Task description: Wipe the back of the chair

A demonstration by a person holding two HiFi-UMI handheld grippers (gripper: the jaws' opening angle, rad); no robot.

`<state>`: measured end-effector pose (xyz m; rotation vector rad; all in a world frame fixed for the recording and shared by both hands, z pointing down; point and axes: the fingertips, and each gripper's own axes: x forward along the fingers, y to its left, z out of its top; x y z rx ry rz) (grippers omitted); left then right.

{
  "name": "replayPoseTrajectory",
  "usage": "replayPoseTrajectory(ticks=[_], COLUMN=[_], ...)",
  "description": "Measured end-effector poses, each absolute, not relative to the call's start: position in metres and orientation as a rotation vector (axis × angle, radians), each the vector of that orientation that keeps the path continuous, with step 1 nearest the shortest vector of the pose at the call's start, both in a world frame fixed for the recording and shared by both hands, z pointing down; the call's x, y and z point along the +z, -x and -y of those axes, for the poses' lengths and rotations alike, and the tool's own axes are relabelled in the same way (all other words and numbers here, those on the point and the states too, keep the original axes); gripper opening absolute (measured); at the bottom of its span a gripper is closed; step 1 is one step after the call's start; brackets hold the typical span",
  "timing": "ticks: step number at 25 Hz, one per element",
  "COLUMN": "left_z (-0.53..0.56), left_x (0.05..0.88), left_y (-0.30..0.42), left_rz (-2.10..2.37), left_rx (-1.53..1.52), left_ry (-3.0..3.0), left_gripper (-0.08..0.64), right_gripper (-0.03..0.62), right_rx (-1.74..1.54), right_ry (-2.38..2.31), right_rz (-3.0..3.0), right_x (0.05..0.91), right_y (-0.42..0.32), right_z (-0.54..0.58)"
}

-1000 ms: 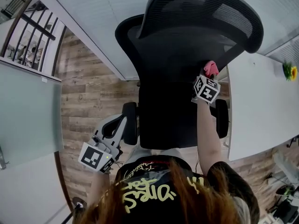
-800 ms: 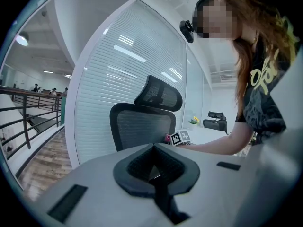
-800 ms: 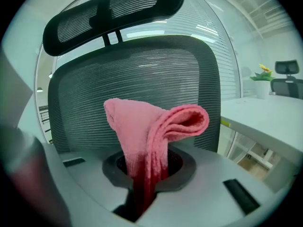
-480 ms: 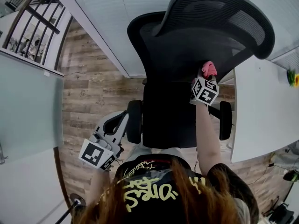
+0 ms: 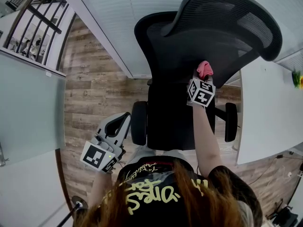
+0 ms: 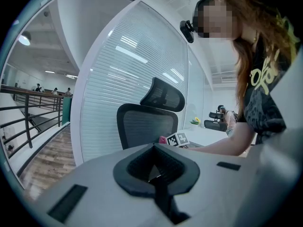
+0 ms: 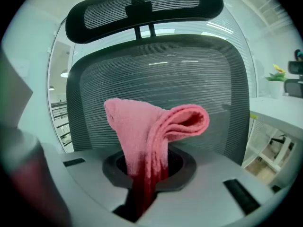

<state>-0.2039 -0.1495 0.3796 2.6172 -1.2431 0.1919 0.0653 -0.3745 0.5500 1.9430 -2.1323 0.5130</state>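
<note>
A black mesh office chair stands in front of me; its back (image 5: 170, 41) and headrest (image 5: 227, 13) show in the head view. My right gripper (image 5: 203, 77) is shut on a folded pink cloth (image 5: 204, 69), held against the right side of the chair back. In the right gripper view the cloth (image 7: 151, 131) stands up out of the right gripper (image 7: 147, 174), with the mesh back (image 7: 199, 79) close behind it. My left gripper (image 5: 120, 122) hangs low at the left beside the chair, shut and holding nothing. In its own view the left gripper (image 6: 154, 174) faces the chair (image 6: 142, 126).
A white desk (image 5: 270, 112) runs along the right, close to the chair's right armrest (image 5: 230, 122). A glass wall with blinds (image 5: 118, 13) stands behind the chair. Wooden floor (image 5: 94, 93) lies at the left, with a railing (image 5: 33, 27) beyond.
The right gripper with the pink cloth has slid a little to the left across the chair back. The left gripper has stayed where it was.
</note>
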Motion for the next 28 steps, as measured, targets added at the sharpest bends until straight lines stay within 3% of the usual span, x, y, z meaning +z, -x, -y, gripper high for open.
replayPoseTrajectory(ticks=[28], left_z=[0.146], left_x=[0.388], left_y=[0.256], left_rz=[1.266], left_rx=[0.192], left_ry=[-2.59], left_gripper=[-0.011], right_gripper=[0.051], right_rx=[0.464], right_ry=[-1.58], right_rz=[2.344], right_x=[0.56], right_y=[0.094], right_z=[0.361])
